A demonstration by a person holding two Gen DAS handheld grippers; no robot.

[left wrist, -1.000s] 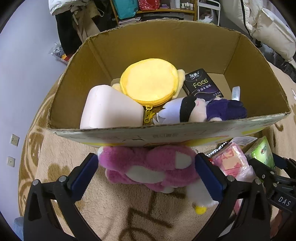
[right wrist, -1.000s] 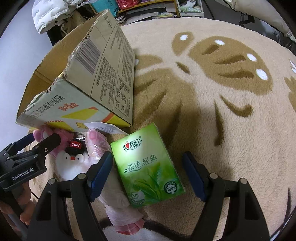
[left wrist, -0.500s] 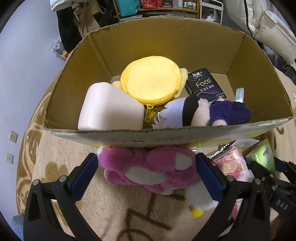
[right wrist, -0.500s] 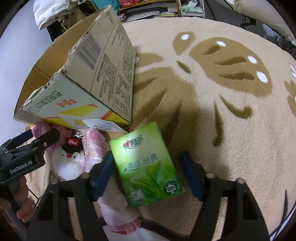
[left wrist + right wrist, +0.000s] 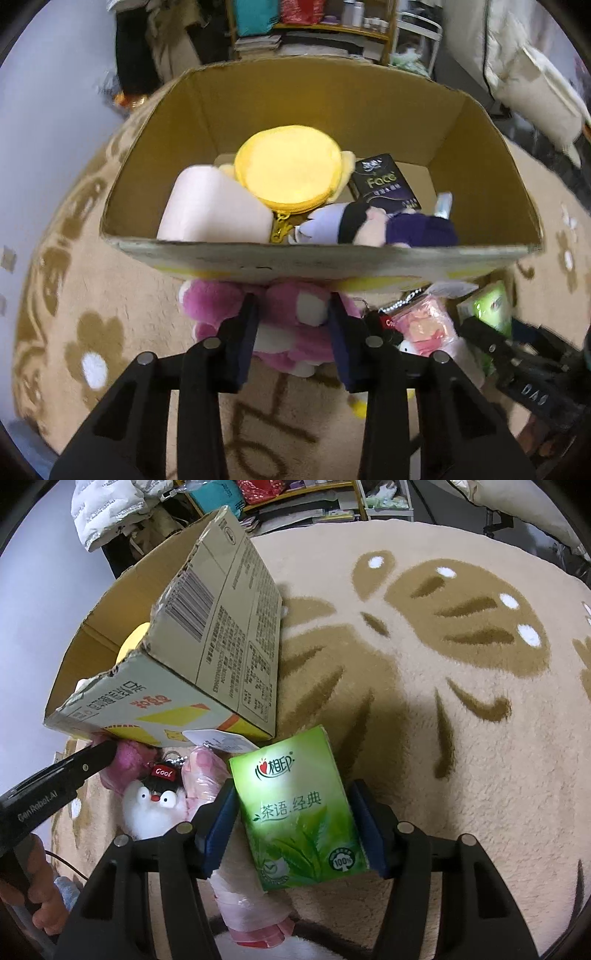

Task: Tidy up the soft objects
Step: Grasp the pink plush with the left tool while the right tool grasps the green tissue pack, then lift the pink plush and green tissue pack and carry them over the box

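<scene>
- The left gripper (image 5: pixel 291 325) is clamped on the pink plush (image 5: pixel 284 317), which lies on the rug (image 5: pixel 110 288) against the near wall of the cardboard box (image 5: pixel 321 258) straight ahead
- Beyond that wall, inside the box: a yellow round pouch (image 5: pixel 290 168), a pale pink cushion (image 5: pixel 210 210), a purple doll (image 5: pixel 388 227) and a black tissue pack (image 5: pixel 386 182)
- The right gripper (image 5: pixel 295 823) squeezes the green tissue pack (image 5: pixel 299 808) by its sides
- Just left of its fingers sit a penguin keychain (image 5: pixel 155 805) and a pink wrapped packet (image 5: pixel 243 893); the box corner stands ahead-left
</scene>
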